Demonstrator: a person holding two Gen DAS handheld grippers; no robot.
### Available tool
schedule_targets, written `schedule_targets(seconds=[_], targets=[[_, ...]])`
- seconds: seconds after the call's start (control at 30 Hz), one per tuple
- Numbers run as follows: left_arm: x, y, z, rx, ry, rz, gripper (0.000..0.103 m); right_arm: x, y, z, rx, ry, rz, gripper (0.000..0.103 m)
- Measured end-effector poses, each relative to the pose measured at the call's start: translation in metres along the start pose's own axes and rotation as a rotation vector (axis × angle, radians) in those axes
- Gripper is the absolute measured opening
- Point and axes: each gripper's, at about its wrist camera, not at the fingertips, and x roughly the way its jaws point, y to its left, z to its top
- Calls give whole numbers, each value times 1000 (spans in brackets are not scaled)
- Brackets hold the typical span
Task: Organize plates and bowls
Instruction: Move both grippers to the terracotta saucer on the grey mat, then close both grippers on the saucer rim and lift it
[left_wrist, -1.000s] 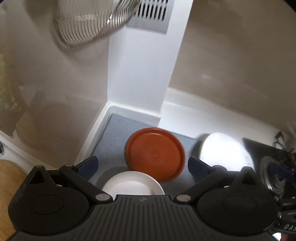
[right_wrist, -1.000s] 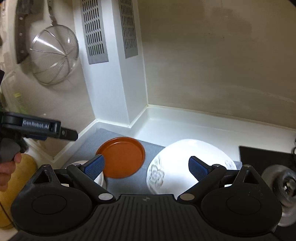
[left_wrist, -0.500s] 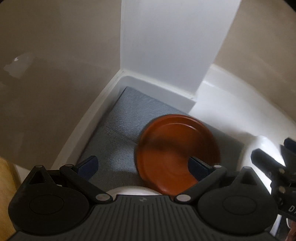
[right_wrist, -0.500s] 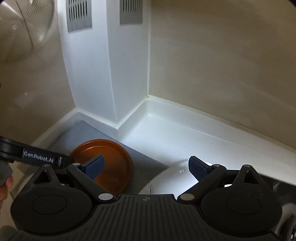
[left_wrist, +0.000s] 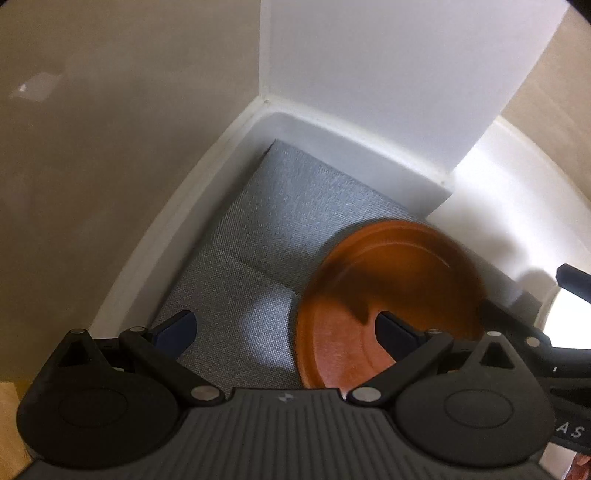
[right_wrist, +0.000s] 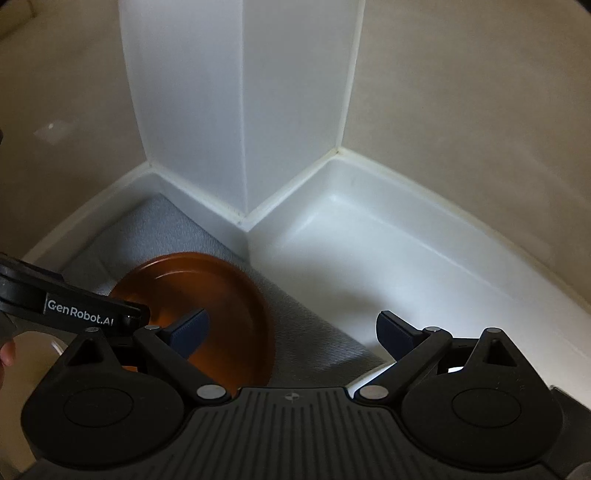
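Observation:
An orange-brown plate (left_wrist: 391, 288) lies on a grey mat (left_wrist: 280, 214) in the counter corner; it also shows in the right wrist view (right_wrist: 207, 291). My left gripper (left_wrist: 284, 328) is open and empty, low over the mat, its right fingertip over the plate's near part. My right gripper (right_wrist: 291, 328) is open and empty, above the mat's right edge, its left fingertip over the plate. The white plate and the white bowl are out of view apart from a bright sliver of the white plate (left_wrist: 565, 306) at the right.
A white boxed column (right_wrist: 240, 110) stands behind the mat, with beige walls on both sides. A white countertop (right_wrist: 406, 258) with a raised rim runs to the right. The left gripper's body (right_wrist: 74, 306) crosses the right wrist view at the left.
Both grippers have moved forward and down toward the corner. The white bowl and the white patterned plate have dropped out of view beneath them. Both stayed open.

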Motion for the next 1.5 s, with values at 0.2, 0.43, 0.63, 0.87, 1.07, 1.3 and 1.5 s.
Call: schedule_targets(seconds=[0.2, 0.43, 0.63, 0.87, 1.07, 1.3, 1.5], targets=[[10, 2, 2, 13, 23, 21, 103, 23, -2, 0, 12, 59, 26, 98], [7, -2, -3, 17, 11, 49, 103, 41, -13, -4, 79, 109, 53, 97], [3, -2, -5, 34, 12, 27, 103, 42, -9, -8, 32, 91, 37, 80], [5, -8, 1, 81, 11, -71, 99, 43, 1, -7, -35, 60, 100, 10], [-7, -9, 3, 112, -38, -156, 30, 44, 0, -6, -31, 54, 84, 10], [-31, -3, 6, 91, -81, -208, 13, 41, -5, -5, 3, 28, 45, 10], [-60, -8, -3, 102, -136, -232, 13, 16, -8, -4, 28, -34, 8, 10]])
